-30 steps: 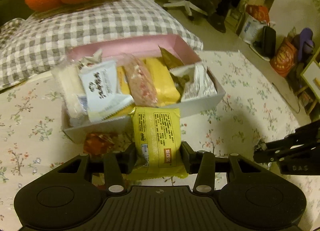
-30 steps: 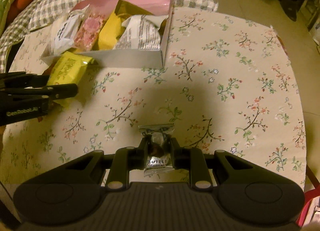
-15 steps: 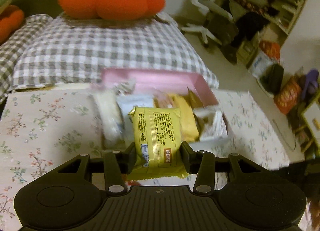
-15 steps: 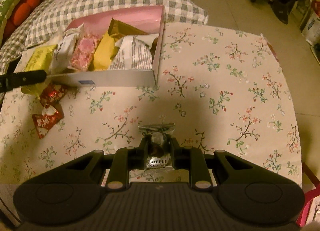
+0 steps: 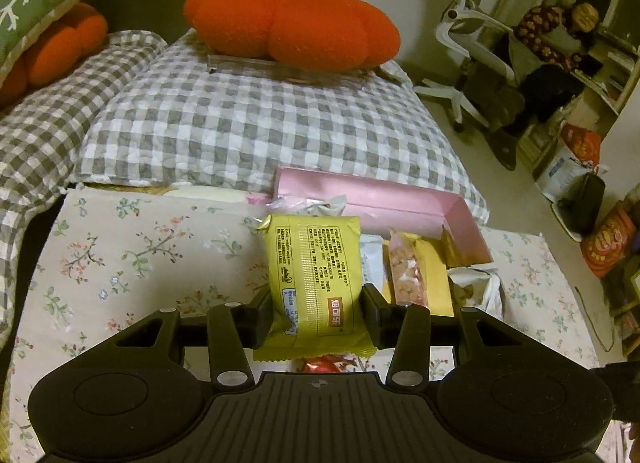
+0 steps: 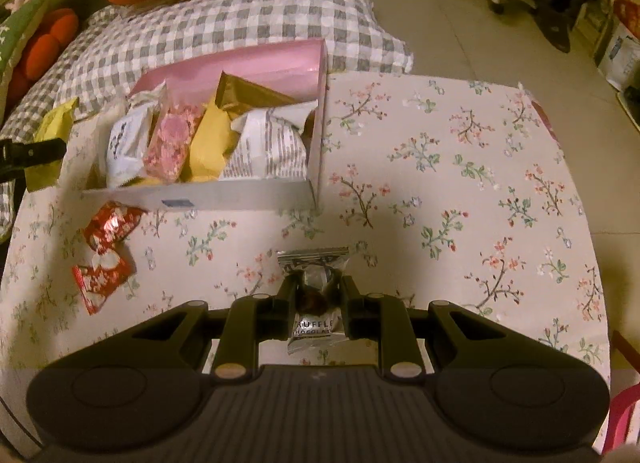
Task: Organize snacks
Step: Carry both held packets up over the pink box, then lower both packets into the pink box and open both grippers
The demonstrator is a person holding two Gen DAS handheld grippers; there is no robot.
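My left gripper is shut on a yellow snack packet, held above the left end of the pink box. In the right wrist view the same yellow packet and the left gripper's fingers show at the far left, beside the pink box. The box holds white, pink, yellow and gold packets. My right gripper is shut on a silver truffle chocolate wrapper, low over the flowered tablecloth. Two red candy wrappers lie on the cloth in front of the box.
A grey checked cushion lies behind the table with an orange pumpkin cushion on it. A white office chair and bags stand on the floor at the right. The table edge curves at the right.
My left gripper has lifted the yellow packet and carried it from the box's front up to its left end, rolling as it went. The right gripper has stayed nearly still with the chocolate.
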